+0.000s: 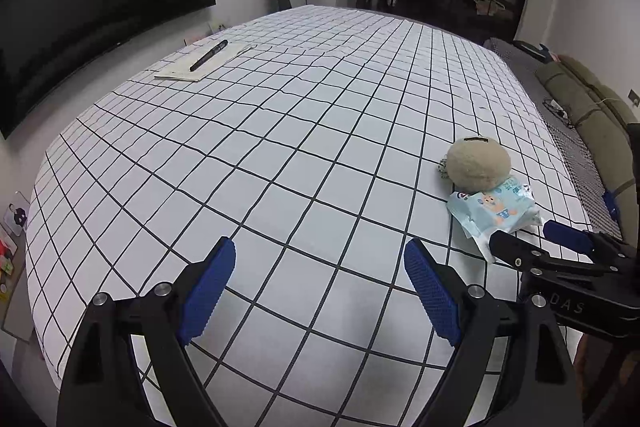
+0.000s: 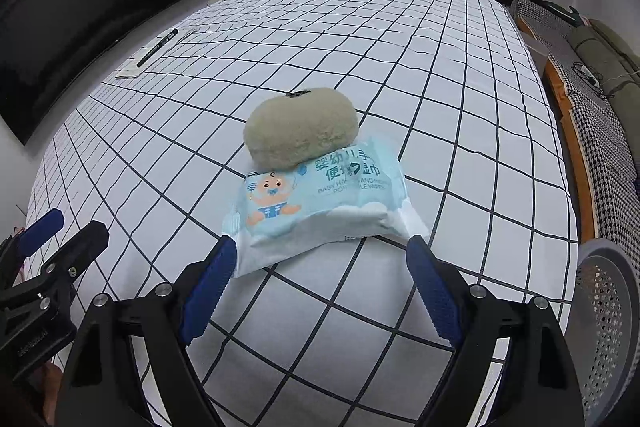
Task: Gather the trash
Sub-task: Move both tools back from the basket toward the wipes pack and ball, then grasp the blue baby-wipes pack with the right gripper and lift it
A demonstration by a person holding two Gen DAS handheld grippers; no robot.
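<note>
- Wipes pack (image 2: 320,203) taken as landmark: light blue packet with a cartoon baby and printed text, lying flat on the grid cloth (image 2: 460,131), a white sheet with black lines over the table.
- Plush (image 2: 300,129), beige and rounded with a small dark tag on top, is seen just behind the pack, its near edge overlapping and touching the pack's far edge.
- Right gripper (image 2: 320,247) is held just short of the pack, jaws spread wide; the blue pads (image 2: 208,291) are flanking the pack's near corners. Contact at the left tip cannot be told; nothing is pinched.
- Left gripper (image 1: 320,251) is found well to the left of the pack, over bare cloth, jaws spread wide, nothing between them.
- In the left wrist view, the pack (image 1: 494,209) and plush (image 1: 478,165) are seen to the right, with the right gripper (image 1: 532,237) reaching in from the right edge beside the pack.
- In the right wrist view, the left gripper (image 2: 64,231) is seen at the left edge.
- Pen (image 2: 158,47), black, lies on paper (image 2: 128,71) far behind and left of the pack, near the cloth's far left edge.
- Basket (image 2: 608,327), grey and perforated, is noted to the right of the pack, off the cloth's edge.
- Dark screen (image 2: 92,7) is mounted on the wall beyond the pen.
</note>
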